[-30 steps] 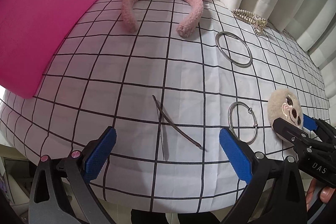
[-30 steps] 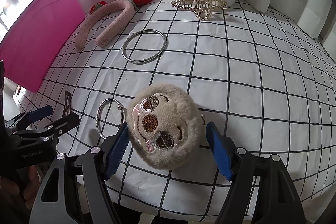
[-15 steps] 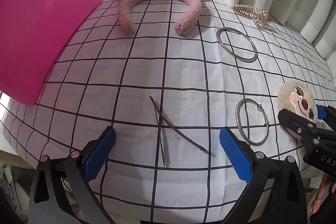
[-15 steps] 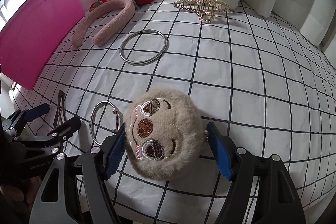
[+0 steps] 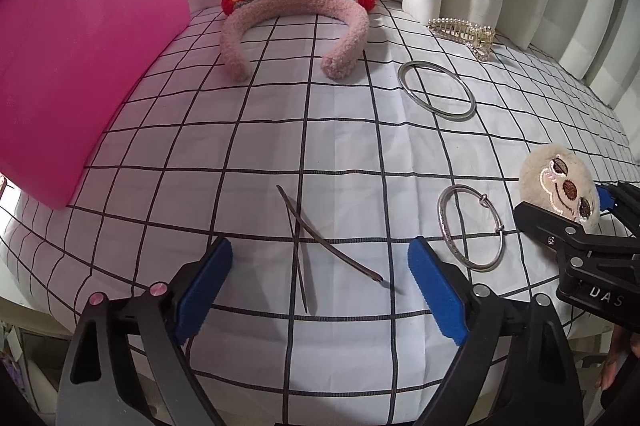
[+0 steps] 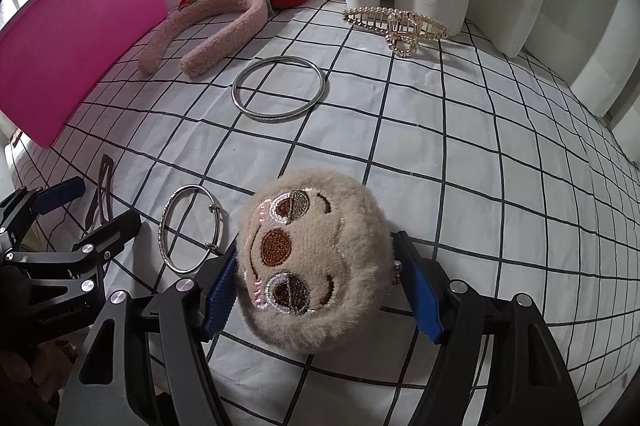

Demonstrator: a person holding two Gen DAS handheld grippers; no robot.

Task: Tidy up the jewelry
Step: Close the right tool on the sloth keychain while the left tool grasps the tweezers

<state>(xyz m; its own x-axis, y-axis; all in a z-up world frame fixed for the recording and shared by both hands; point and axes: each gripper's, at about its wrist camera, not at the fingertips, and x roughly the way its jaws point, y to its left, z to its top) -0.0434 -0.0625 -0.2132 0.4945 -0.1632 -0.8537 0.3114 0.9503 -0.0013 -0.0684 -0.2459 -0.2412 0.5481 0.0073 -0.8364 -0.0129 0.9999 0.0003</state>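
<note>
The right gripper (image 6: 314,290) has its blue pads pressed into both sides of the plush sloth face (image 6: 312,258). The left gripper (image 5: 320,286) hangs wide open and empty over the dark hair clip (image 5: 316,246). A clasped silver bangle (image 6: 188,228) lies just left of the plush; a plain ring (image 6: 278,88) lies beyond it.
</note>
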